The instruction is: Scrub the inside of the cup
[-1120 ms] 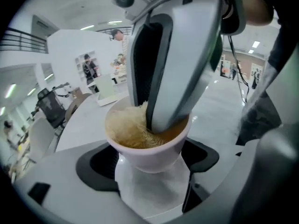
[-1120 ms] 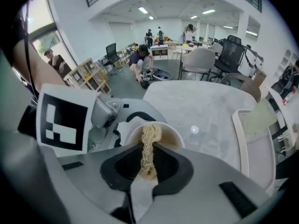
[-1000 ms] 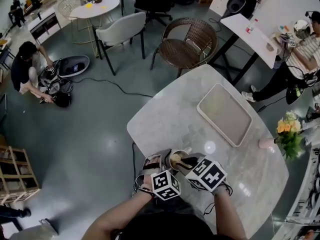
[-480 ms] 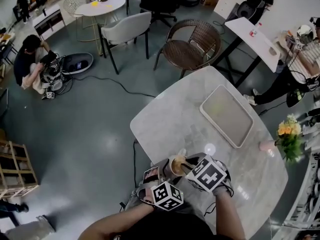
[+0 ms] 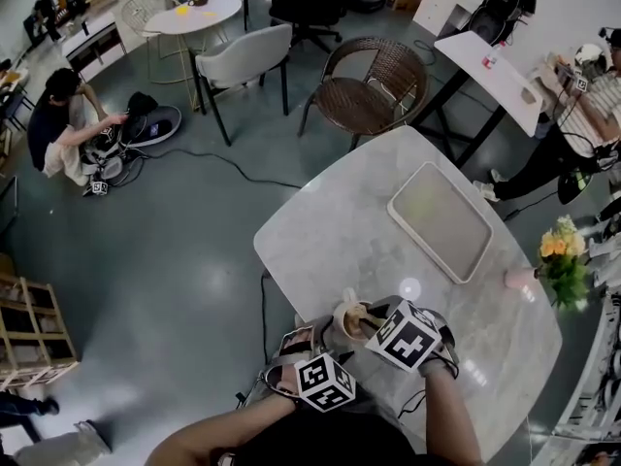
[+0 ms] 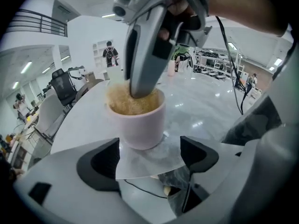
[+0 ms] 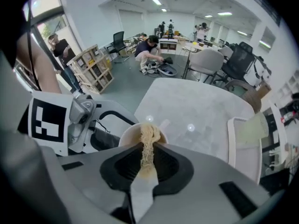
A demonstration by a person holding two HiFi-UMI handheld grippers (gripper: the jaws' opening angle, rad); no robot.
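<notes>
At the near edge of the marble table (image 5: 340, 231), the left gripper (image 6: 149, 154) is held low with its jaws spread wide. The pale pink cup (image 6: 138, 120) is seen standing upright on the tabletop just ahead of the jaw tips, touched by neither. From above, the right gripper (image 7: 147, 158) is angled down to the cup's mouth, its jaws closed together on a tan fibrous scrubber (image 7: 149, 135), whose far end is pushed inside the cup. Farther along the table a shallow rectangular tray (image 5: 439, 219) is laid, and yellow flowers (image 5: 560, 252) are set at the right edge. Beyond, a wicker chair (image 5: 374, 83) is placed, and a crouching person (image 5: 60, 124) is seen on the floor.
</notes>
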